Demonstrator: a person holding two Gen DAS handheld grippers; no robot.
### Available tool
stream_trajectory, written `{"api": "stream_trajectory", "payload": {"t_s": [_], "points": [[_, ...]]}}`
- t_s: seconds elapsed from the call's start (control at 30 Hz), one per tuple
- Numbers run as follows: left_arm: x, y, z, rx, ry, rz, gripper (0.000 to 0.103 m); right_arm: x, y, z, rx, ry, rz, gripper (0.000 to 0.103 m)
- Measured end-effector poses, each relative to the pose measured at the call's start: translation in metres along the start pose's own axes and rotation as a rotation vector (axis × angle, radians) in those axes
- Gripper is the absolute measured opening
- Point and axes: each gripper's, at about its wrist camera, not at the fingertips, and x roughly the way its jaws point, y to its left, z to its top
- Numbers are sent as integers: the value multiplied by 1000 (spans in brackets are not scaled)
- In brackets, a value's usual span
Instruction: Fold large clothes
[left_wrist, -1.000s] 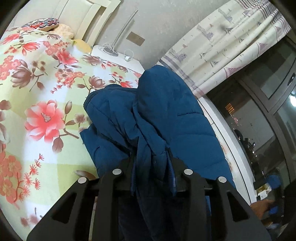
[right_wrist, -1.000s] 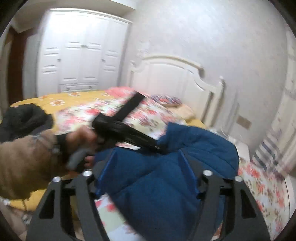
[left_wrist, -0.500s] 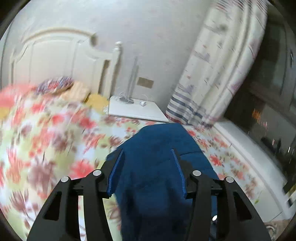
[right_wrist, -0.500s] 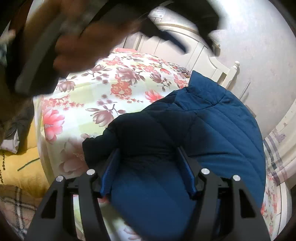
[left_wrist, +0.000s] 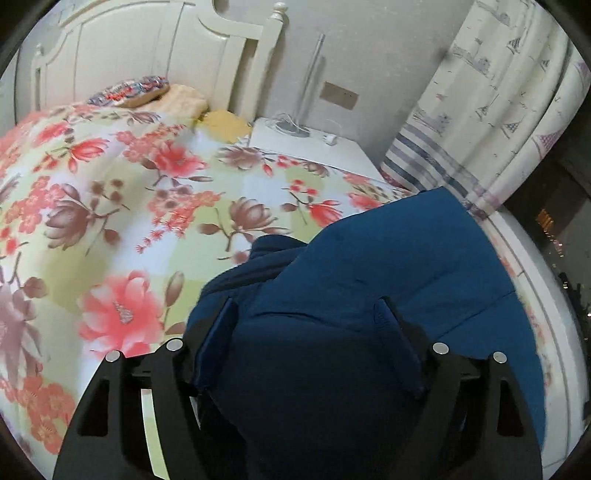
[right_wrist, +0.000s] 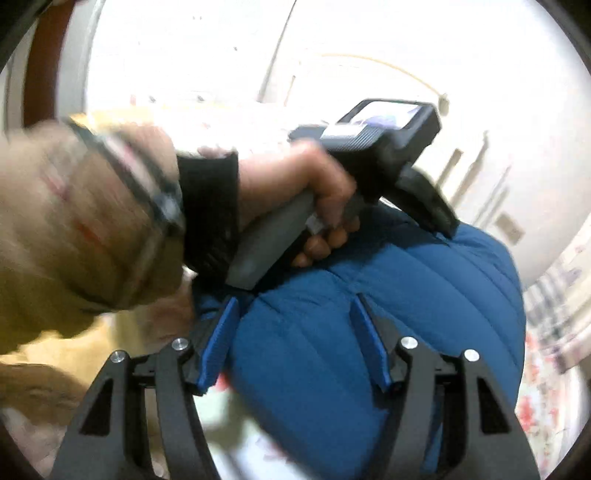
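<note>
- The blue padded jacket (left_wrist: 388, 280) lies bunched at the bed's (left_wrist: 122, 206) near right edge.
- Left gripper (left_wrist: 306, 332) has just been spreading; jacket sits loosely between its jaws.
- Right gripper (right_wrist: 295, 332) pinches a jacket fold.
- Open floral bedspread stretches left and far.

No readable text, label, brand, number or sign in either view. Left wrist view: curtain (left_wrist: 491, 103) at 2 o'clock carries printed drawings only, no letters legible; wall plate (left_wrist: 340, 95) at 12 o'clock blank. Right wrist view: small screen on back of left gripper's camera housing (right_wrist: 384, 118) at 12 o'clock glows but is blurred, nothing legible on it; rest of frame overexposed and motion-blurred.
</note>
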Motion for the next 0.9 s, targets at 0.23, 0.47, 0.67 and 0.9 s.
{"api": "stream_trajectory", "payload": {"t_s": [0.23,0.47,0.67,0.9], "points": [[1,-6,-2,22,-12,50,85,-33,-150,10,286,-83,-158,50],[1,-5,-1,27,-14,116,96,59,-246,40,443,13,-117,40],[6,-2,0,19,5,144,96,144,-255,24,407,232,-49,40],[7,-5,-1,32,5,156,96,133,-285,49,429,169,-122,41]]}}
